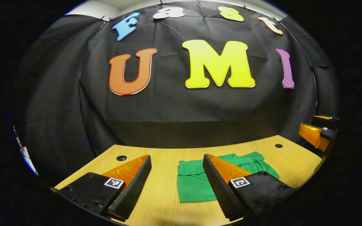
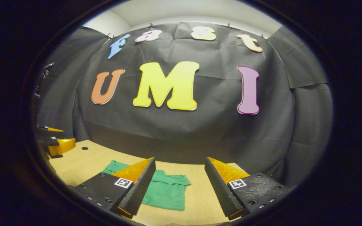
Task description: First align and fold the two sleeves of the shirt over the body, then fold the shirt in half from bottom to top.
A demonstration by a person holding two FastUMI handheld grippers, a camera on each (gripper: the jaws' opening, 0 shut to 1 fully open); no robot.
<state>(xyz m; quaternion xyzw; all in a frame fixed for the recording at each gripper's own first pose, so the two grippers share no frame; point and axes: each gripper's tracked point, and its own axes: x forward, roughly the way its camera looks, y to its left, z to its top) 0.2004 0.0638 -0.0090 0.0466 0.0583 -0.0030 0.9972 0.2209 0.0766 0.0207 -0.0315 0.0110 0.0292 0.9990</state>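
Both grippers are standing with jaws spread wide and nothing between them. The left gripper (image 1: 177, 185) and the right gripper (image 2: 180, 188) are hovering above the wooden table (image 1: 165, 201). The green shirt (image 1: 196, 183) is lying folded on it, just beyond the fingers.

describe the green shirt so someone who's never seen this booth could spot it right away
Start at the light wooden table in front of the black cloth wall. The green shirt lies flat on it, between the two open grippers. It is the table's one piece of cloth, and bright green.
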